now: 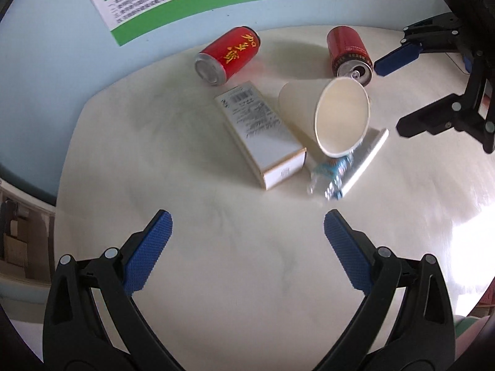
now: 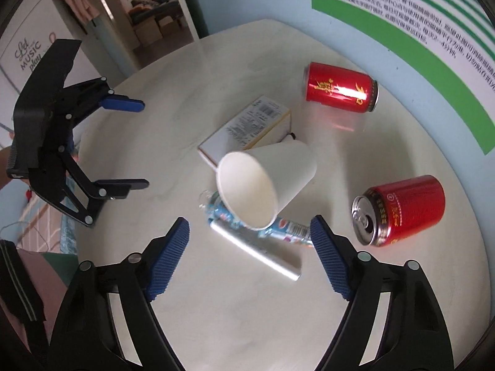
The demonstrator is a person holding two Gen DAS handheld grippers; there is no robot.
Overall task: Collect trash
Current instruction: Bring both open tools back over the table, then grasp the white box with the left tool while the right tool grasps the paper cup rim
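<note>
Blue-padded tongs, L [image 1: 247, 225] & R [image 2: 249, 232], wide open, empty.

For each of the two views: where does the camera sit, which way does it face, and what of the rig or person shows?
Left wrist: behind the open left gripper, facing the wall poster across the table; the right gripper shows at upper right.
Right wrist: behind the open right gripper, looking at the paper cup; the left gripper and the person's sleeve show at left.
Shared: cup, box, both red cans.
</note>
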